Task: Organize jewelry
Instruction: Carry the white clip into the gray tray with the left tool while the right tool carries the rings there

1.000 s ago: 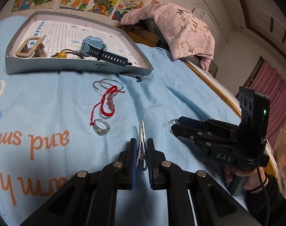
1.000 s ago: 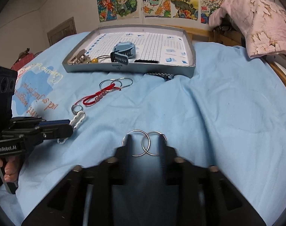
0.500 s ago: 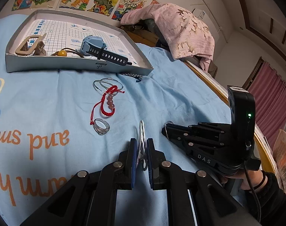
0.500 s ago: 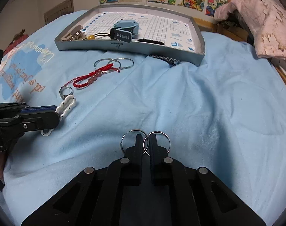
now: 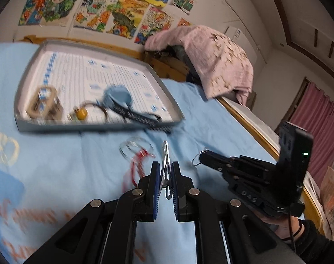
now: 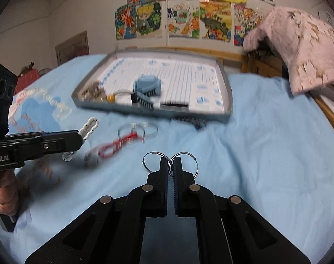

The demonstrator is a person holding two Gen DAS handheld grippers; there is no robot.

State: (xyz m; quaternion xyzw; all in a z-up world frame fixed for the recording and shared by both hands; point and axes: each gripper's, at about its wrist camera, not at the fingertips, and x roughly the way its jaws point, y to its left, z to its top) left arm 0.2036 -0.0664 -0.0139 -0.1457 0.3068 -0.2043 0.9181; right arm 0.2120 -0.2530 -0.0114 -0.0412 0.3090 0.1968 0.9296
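Observation:
My left gripper (image 5: 166, 171) is shut on a white chain-link clip (image 5: 166, 154), also seen from the right wrist view (image 6: 89, 128), held above the blue sheet. My right gripper (image 6: 170, 167) is shut on two linked silver hoop rings (image 6: 184, 160), lifted off the bed; it shows in the left wrist view (image 5: 202, 158). A grey tray (image 6: 227, 101) at the back holds a blue watch (image 6: 147, 85), an amber bead cord (image 5: 81, 113) and a beige clip (image 5: 42, 103). A red cord bracelet (image 6: 116, 145), silver bangles (image 6: 142, 129) and a silver ring (image 6: 91, 160) lie on the sheet.
A dark braided band (image 6: 192, 121) lies just under the tray's front edge. A pink floral cloth (image 6: 298, 44) covers something at the back right. The wooden bed edge (image 5: 244, 118) runs along the right. Posters hang on the wall behind.
Both grippers have lifted and moved forward toward the tray, each still holding its piece. The views are motion-blurred now.

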